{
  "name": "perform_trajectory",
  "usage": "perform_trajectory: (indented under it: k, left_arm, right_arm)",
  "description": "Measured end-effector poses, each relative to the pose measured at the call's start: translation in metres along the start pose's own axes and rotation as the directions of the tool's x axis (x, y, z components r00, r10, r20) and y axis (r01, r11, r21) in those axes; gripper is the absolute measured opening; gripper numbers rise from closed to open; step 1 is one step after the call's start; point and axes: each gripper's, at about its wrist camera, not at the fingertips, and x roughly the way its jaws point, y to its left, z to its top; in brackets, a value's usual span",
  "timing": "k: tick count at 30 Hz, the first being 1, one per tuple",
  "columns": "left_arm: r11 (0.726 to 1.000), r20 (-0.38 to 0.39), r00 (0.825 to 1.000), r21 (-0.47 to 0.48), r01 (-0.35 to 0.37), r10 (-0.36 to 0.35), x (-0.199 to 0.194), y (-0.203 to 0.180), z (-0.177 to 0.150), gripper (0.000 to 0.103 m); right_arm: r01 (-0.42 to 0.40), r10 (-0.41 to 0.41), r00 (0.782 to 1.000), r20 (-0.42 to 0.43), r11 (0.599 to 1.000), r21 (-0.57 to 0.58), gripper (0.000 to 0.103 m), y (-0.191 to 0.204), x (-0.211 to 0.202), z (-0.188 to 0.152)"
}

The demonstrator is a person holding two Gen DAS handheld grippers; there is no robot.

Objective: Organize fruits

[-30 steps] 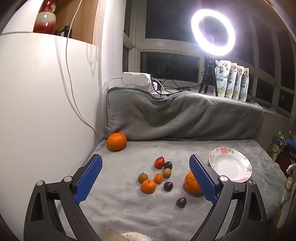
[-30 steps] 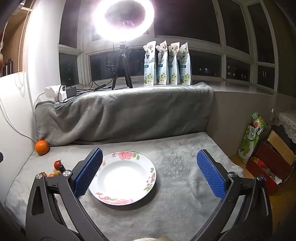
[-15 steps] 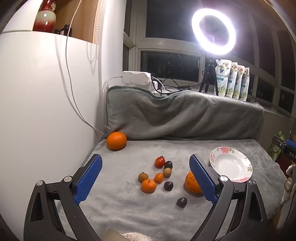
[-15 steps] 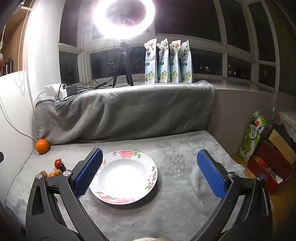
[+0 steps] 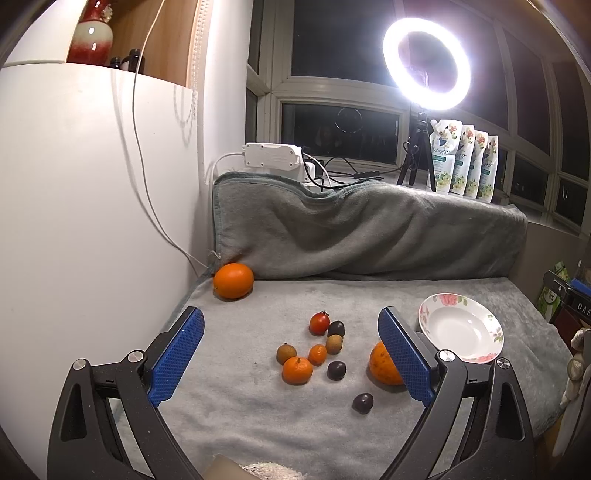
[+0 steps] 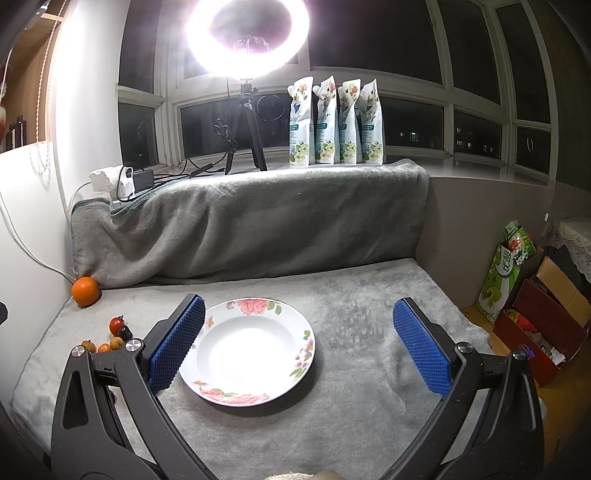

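Both hand-held grippers are wide apart and hold nothing. The left hand-held gripper [image 5: 291,343] hangs over the small fruits [image 5: 317,354] on the grey blanket [image 5: 229,413]. The right hand-held gripper [image 6: 298,341] hangs over the plate [image 6: 299,373].

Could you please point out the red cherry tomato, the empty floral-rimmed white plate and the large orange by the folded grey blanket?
Red cherry tomato [image 5: 319,322], left wrist view, centre of its skin.
Floral-rimmed white plate [image 6: 255,306], right wrist view, far rim.
Large orange [image 5: 233,280], left wrist view, middle of its peel.

A glaring ring light [image 6: 247,33] floods the sharp, fisheye-warped night scene.
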Motion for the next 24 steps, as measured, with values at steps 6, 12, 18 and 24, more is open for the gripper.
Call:
perform_trajectory:
  k: [6,12,18,24]
  left_arm:
    - [1.0,0.001,1.0,0.002,-0.001,0.001,-0.0037,-0.0008,-0.0009,0.095]
    - [1.0,0.0,1.0,0.003,-0.001,0.001,-0.0041,-0.0011,-0.0007,0.095]
    - [1.0,0.001,1.0,0.003,-0.001,0.001,-0.0042,-0.0012,-0.0008,0.095]
    - [1.0,-0.001,1.0,0.002,-0.003,0.003,-0.004,-0.0013,-0.0008,0.095]
  right_arm:
    - [-0.001,0.001,1.0,0.0,1.0,0.001,0.103,-0.0001,0.0004,-0.0002]
    - [-0.002,0.002,1.0,-0.007,1.0,0.0,0.103,0.0031,0.0013,-0.0034]
    - [-0.003,0.003,1.0,-0.007,1.0,0.0,0.103,0.0048,0.0021,-0.0058]
    - [-0.007,0.007,1.0,-0.007,1.0,0.0,0.103,0.0043,0.002,-0.0048]
